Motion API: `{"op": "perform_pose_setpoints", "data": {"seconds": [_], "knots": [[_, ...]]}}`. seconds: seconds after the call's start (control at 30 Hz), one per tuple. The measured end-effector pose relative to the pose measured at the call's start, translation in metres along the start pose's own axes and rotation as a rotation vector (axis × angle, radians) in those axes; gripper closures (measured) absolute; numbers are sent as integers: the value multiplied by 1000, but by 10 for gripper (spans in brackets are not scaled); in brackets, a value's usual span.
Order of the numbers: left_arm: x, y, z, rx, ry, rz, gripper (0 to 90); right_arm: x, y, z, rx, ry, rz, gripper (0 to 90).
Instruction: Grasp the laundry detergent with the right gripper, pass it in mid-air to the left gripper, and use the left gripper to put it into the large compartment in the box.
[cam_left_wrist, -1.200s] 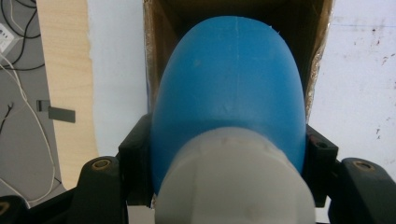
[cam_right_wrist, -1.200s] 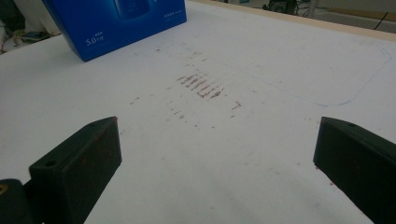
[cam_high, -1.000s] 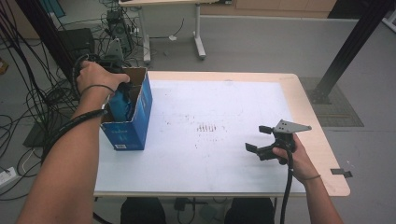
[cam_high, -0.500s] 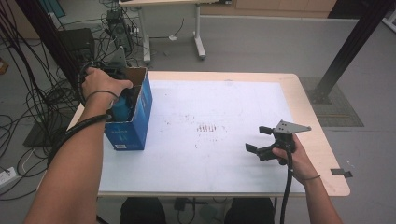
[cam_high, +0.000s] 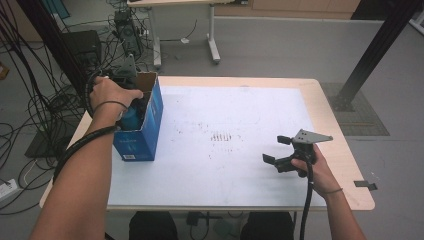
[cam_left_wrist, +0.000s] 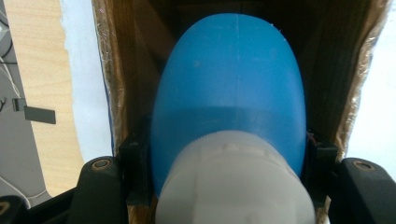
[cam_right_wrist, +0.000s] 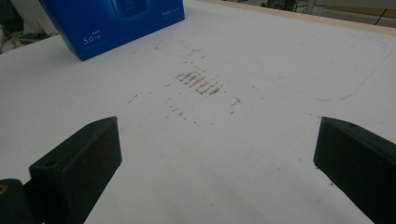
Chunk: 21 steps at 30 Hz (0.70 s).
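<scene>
An open blue cardboard box (cam_high: 142, 135) stands on the left side of the table. My left gripper (cam_high: 129, 106) reaches down into it, mostly covered by the hand. In the left gripper view the left gripper (cam_left_wrist: 228, 154) is shut on a blue bottle (cam_left_wrist: 229, 84) with a white cap (cam_left_wrist: 233, 186), inside the box's brown walls (cam_left_wrist: 135, 70). The bottle's blue (cam_high: 131, 118) shows in the box's mouth. My right gripper (cam_high: 276, 149) rests low over the table's right side, open, with nothing between its jaws. The right gripper (cam_right_wrist: 217, 140) faces the box (cam_right_wrist: 116, 23) across the table.
A white sheet (cam_high: 235, 165) covers the wooden table, with reddish marks (cam_high: 221, 136) at its middle. A strip of black tape (cam_high: 366, 184) lies at the right edge. Cables (cam_high: 35, 105) crowd the floor at left. A desk's legs (cam_high: 212, 45) stand behind, a black post (cam_high: 370, 55) at right.
The left hand has shifted a little to the right and nearer over the box, with the bottle still held. The right gripper has not moved.
</scene>
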<state>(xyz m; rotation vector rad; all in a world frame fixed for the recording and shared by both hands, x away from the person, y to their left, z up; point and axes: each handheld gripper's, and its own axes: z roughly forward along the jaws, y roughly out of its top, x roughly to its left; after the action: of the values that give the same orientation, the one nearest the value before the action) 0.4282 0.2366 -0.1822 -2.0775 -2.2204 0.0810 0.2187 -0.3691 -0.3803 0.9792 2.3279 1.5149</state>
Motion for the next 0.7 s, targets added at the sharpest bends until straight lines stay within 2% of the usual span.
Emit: {"op": "perform_pose_setpoints", "data": {"seconds": [0.27, 0.4, 0.7], "knots": [[4, -1, 7, 2, -17, 0, 376, -1, -1, -1, 3, -1, 2, 11], [2, 1, 11, 18, -9, 4, 375, -1, -1, -2, 3, -6, 4, 11], [2, 0, 12, 14, -9, 8, 375, 0, -1, -3, 4, -8, 6, 11]]}}
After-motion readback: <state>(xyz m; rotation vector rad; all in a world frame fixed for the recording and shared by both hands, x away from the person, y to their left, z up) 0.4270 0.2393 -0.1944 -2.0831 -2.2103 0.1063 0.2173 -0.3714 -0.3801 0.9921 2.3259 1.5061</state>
